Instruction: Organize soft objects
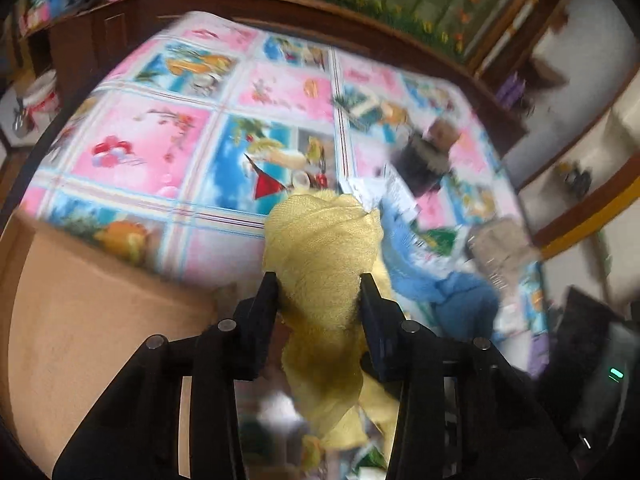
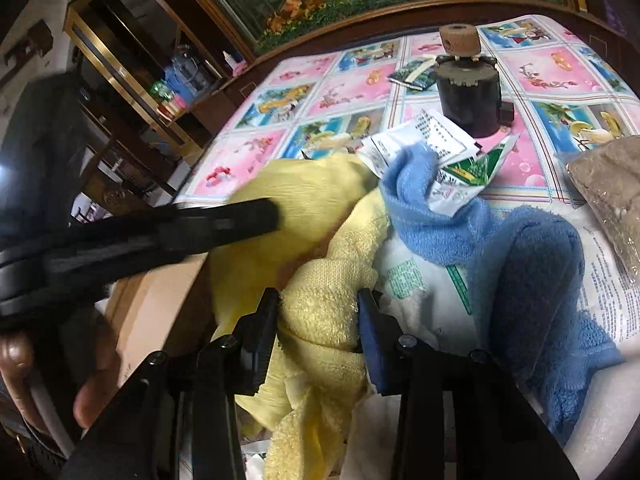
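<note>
The left hand-held gripper point(image 1: 320, 292) is clamped on a bunched part of the yellow towel point(image 1: 320, 240), at the near edge of the patterned desk point(image 1: 160, 140). To its right, the right hand-held gripper point(image 2: 318, 308) pinches another fold of the same towel. Further right lies the blue towel point(image 2: 520, 248), touching it. Drawing the two grips evenly apart should spread the yellow towel flat without dragging the blue one.

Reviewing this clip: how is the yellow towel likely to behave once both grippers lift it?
The yellow towel will probably sag and drape, since it already bunches in folds between the fingers. Its looped pile suggests it won't slip easily. It may drag the blue towel lying against it.
</note>
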`<state>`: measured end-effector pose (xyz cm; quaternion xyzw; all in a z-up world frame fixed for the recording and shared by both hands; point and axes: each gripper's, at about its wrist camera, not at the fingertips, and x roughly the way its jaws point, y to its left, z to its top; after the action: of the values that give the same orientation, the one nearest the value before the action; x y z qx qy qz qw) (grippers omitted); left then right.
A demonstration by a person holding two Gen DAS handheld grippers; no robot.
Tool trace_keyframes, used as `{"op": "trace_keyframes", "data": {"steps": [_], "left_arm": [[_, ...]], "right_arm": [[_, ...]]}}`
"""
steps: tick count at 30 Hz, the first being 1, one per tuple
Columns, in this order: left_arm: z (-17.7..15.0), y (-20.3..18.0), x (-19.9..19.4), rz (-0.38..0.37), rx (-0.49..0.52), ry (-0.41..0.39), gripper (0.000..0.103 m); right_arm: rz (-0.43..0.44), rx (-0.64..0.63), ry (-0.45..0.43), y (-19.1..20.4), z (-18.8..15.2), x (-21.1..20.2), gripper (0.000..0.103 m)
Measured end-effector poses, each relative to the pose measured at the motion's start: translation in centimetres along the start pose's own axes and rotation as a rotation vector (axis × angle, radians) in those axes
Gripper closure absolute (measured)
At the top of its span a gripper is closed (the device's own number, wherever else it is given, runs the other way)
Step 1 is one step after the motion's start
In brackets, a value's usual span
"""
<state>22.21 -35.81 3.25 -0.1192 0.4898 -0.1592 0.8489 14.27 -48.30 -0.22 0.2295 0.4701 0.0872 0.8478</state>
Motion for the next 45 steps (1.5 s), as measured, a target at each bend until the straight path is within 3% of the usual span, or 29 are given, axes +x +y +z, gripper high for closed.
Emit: {"op": "trace_keyframes", "data": {"steps": [5, 14, 18, 20, 23, 25, 26, 28, 31, 35, 40, 45], "left_arm": [[-1.6, 1.2, -5.9, -0.133, -0.06, -0.118, 0.064], [-5.1, 3.8, -14.2, -0.199, -0.12, -0.209, 0.064], [-7.4, 5.6, -16.8, -0.184, -0.139, -0.238, 0.064], [-8.4, 6.6, -17.8, -0.171, -0.152, -0.249, 0.064], [-9.5, 7.9, -18.7, -0.163, -0.17, -0.26, 0.064], [-10.3, 8.9, -19.1, -0.158, -0.186, -0.258, 0.064], [-10.5, 9.4, -19.3, -0.154, -0.192, -0.259, 0.064], [-10.9, 10.3, -19.7, -0.143, -0.204, -0.268, 0.064], [-11.5, 11.6, -20.7, -0.121, -0.214, -0.282, 0.064], [-12.1, 13.6, -21.6, -0.047, -0.22, -0.302, 0.064], [-12.3, 16.2, -21.4, 0.006, -0.255, -0.314, 0.064], [-11.2, 17.7, -20.5, 0.002, -0.246, -0.306, 0.064]], "right_arm": [[0.035, 0.01, -0.074, 0.1, 0.3, -1.2, 0.065], [0.142, -0.01, -0.172, 1.0, 0.5, -2.4, 0.065], [0.192, 0.01, -0.232, 1.1, 0.6, -3.8, 0.065], [0.16, 0.017, -0.23, 1.5, 0.6, -4.2, 0.065], [0.219, 0.05, -0.244, 2.1, 0.3, -5.1, 0.065], [0.091, 0.026, -0.213, 3.4, 0.4, -4.9, 0.065], [0.08, 0.03, -0.209, 3.5, 0.3, -5.0, 0.065], [0.129, 0.047, -0.199, 4.0, 0.1, -5.3, 0.065], [0.095, 0.019, -0.236, 6.0, -0.3, -6.7, 0.065], [0.15, -0.025, -0.245, 9.4, -0.7, -7.4, 0.065], [0.234, -0.094, -0.21, 14.1, -0.9, -5.3, 0.065], [0.255, -0.132, -0.141, 16.6, -0.5, -1.7, 0.065]]}}
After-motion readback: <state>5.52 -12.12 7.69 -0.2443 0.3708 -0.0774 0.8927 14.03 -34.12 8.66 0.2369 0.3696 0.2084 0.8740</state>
